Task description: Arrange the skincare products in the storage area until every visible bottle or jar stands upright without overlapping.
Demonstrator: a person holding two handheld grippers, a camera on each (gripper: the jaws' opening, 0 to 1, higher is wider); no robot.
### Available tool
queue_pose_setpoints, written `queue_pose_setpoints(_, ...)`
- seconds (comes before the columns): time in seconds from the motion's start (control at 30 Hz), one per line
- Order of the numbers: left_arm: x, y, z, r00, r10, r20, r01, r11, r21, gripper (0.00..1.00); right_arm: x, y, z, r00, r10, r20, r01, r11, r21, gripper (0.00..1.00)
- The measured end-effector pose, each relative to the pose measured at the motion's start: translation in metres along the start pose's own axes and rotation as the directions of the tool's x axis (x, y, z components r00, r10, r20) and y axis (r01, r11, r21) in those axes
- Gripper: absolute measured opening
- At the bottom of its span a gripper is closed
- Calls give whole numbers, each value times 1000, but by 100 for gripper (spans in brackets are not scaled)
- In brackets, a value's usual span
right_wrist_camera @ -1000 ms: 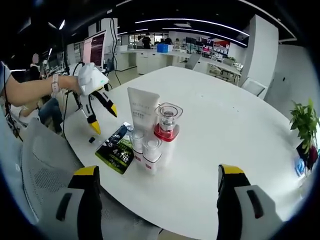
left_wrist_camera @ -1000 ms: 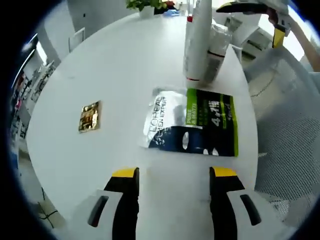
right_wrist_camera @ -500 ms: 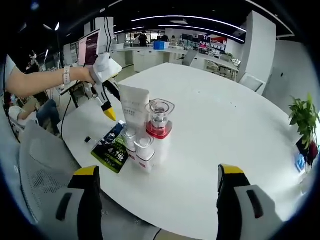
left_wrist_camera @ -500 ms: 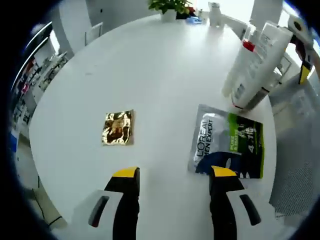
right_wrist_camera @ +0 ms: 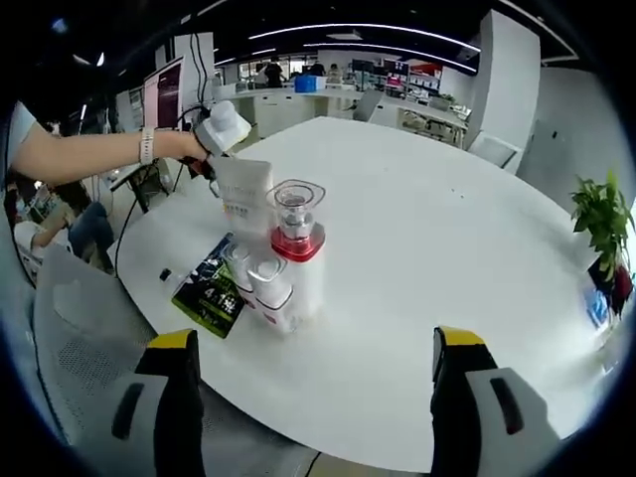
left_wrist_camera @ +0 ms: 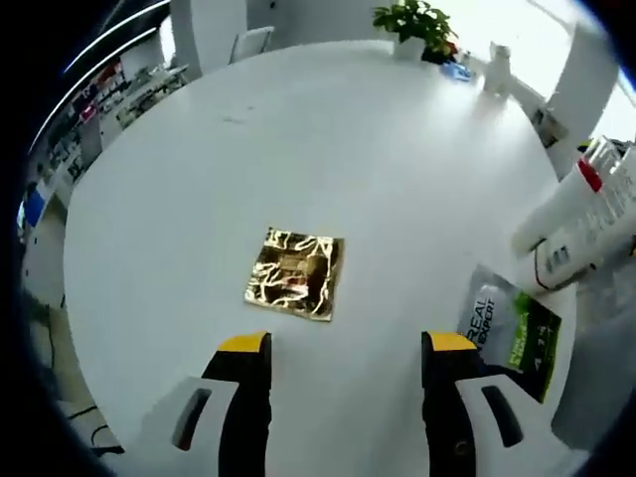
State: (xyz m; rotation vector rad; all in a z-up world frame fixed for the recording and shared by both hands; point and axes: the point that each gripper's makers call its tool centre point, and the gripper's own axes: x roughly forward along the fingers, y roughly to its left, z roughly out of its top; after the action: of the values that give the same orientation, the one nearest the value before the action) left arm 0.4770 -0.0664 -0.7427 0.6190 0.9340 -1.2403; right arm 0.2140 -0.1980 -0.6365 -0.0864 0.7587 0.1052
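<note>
1. In the left gripper view, the left tool (left_wrist_camera: pixel 343 348) hangs over the white tabletop (left_wrist_camera: pixel 199 179), jaws wide apart and holding nothing.
2. Just beyond its tips lies a gold foil sachet (left_wrist_camera: pixel 295 273), flat on the tabletop, apart from the other things.
3. To the right of the tool lies a green and dark sachet (left_wrist_camera: pixel 512 333), flat, near the tabletop's edge.
4. Beyond that sachet stand white bottles (left_wrist_camera: pixel 586 224), one with a red band.
5. A potted plant (left_wrist_camera: pixel 417 22) stands at the far edge.
6. In the right gripper view, the right tool (right_wrist_camera: pixel 310 363) hovers at the near edge of the tabletop (right_wrist_camera: pixel 417 229), jaws wide apart and empty.
7. Past it the products stand upright in a tight cluster: two small bottles (right_wrist_camera: pixel 260 286), a red-collared bottle (right_wrist_camera: pixel 296 253) and a white tube (right_wrist_camera: pixel 242 202).
8. The green sachet (right_wrist_camera: pixel 209 288) lies just left of them.
9. A hand (right_wrist_camera: pixel 194 147) holds the left tool behind the tube.
</note>
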Motion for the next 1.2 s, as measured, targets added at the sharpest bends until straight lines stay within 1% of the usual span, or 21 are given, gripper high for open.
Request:
queue_pose_setpoints(0.1,7,4,0,1000,11,-16,-12,1000,-4,59,2,-1,-1,1000,1,-5,-1,1000,5,97)
queue_pose_setpoints(0.13,7,5,3,1000,17,-1,-17,1000,6,59,2,-1,-2,1000,2,-7,-2,1000,6,97)
queue_pose_setpoints(0.17,8,6,4,1000,15,-9,-15,1000,-18,59,2,-1,-2,1000,3,-9,-3,1000,8,97)
queue_pose_setpoints(0.23,10,6,8,1000,5,-10,-5,1000,-26,60,3,-2,-3,1000,3,-11,-2,1000,10,97)
queue_pose_setpoints(0.33,12,5,9,1000,1,-26,-1,1000,-10,60,3,-4,-4,1000,-2,-11,2,1000,17,97)
queue_pose_setpoints(0.6,21,6,24,999,-7,-36,7,1000,2,61,4,-2,-9,1000,2,-18,-2,1000,30,97)
queue_pose_setpoints(0.93,38,-4,51,999,-35,-34,36,999,30,62,4,-7,-12,1000,-5,-24,6,999,45,96)
queue_pose_setpoints(1.07,45,-11,60,999,-43,-30,45,998,48,63,4,-8,-14,1000,-7,-28,8,999,52,96)
queue_pose_setpoints(1.2,49,-13,64,998,-41,-40,44,997,65,62,4,-9,-15,1000,-8,-29,10,998,55,96)
